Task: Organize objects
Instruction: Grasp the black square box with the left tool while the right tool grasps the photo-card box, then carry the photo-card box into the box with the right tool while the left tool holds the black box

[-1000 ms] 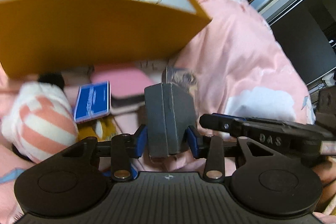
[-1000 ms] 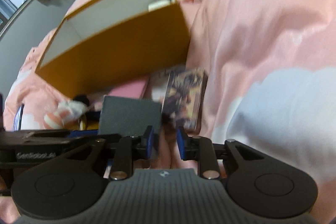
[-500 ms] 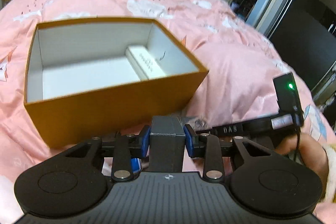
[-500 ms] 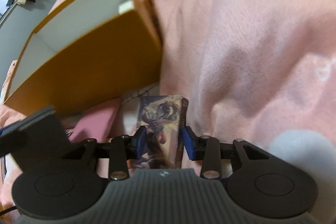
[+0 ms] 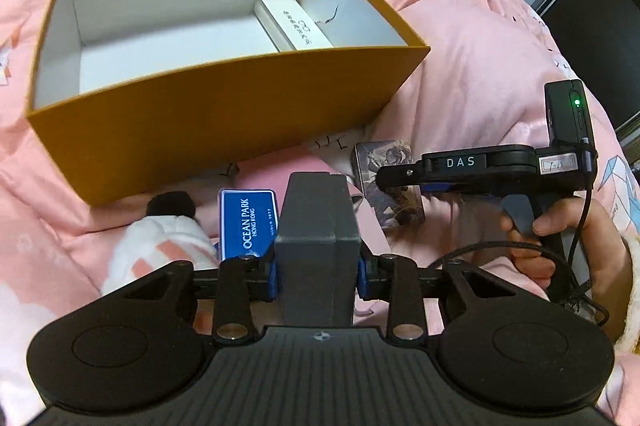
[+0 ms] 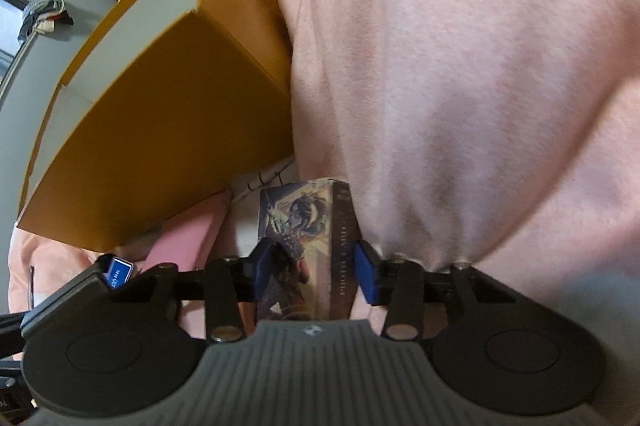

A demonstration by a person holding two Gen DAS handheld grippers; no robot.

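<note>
My left gripper (image 5: 318,268) is shut on a dark grey box (image 5: 316,218), held off the bed in front of the open orange box (image 5: 224,122). A slim white box (image 5: 294,26) lies inside the orange box at its right wall. My right gripper (image 6: 314,270) is down on the pink blanket with an illustrated card box (image 6: 300,218) between its blue pads (image 6: 366,274), which sit against its two long sides. The left wrist view shows the same card box (image 5: 400,210) under the right gripper's finger, with a person's hand (image 5: 560,226) on the handle.
A blue Ocean Park tin (image 5: 248,218), a pink-and-white striped plush (image 5: 160,250) and a flat pink item (image 6: 188,238) lie before the orange box. The pink blanket (image 6: 480,106) bulges high to the right. Dark furniture (image 5: 600,6) stands beyond the bed.
The left gripper rose with the grey box, so the orange box's inside now shows. The right gripper moved right and down, and its jaws widened around the illustrated card box.
</note>
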